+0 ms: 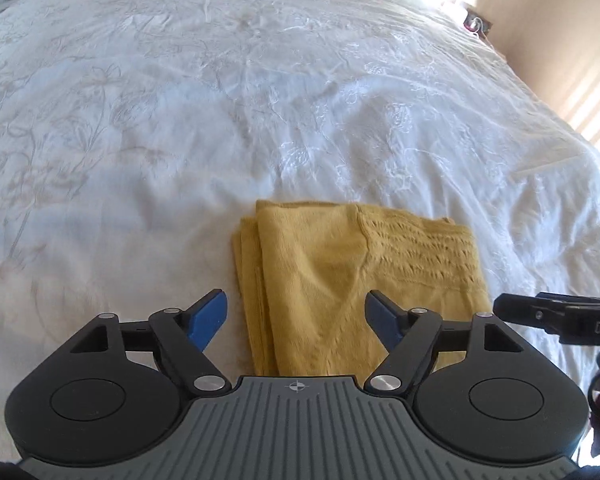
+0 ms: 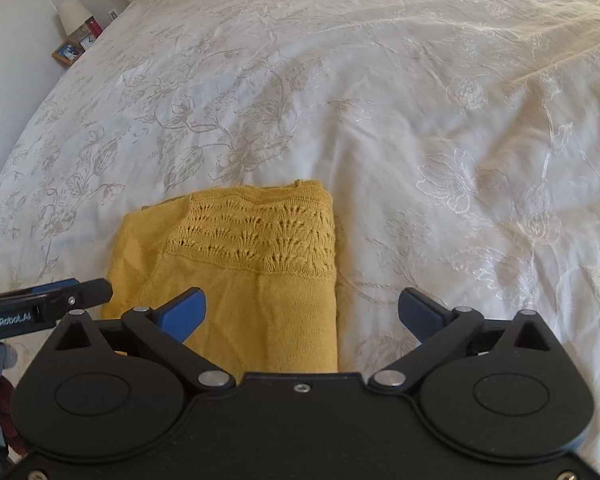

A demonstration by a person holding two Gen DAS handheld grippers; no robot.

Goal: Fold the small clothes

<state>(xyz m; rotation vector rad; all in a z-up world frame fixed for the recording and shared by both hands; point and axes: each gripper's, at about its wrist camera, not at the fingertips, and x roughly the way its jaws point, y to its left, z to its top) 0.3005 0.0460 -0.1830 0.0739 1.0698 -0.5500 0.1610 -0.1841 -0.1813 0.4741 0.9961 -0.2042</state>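
folded yellow knit (image 1: 356, 280) lies beneath both spread-fingered tools (image 1: 296, 316) (image 2: 302, 312).

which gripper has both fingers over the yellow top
Neither. The left gripper comes closest, straddling the yellow top's left edge; the right gripper has one finger over bedspread.

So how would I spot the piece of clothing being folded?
Look at the big white embroidered bedspread. At its near edge, just ahead of both open grippers, lies a folded mustard-yellow knit top. It is the only coloured thing on the bed, with a lacy openwork band across it.
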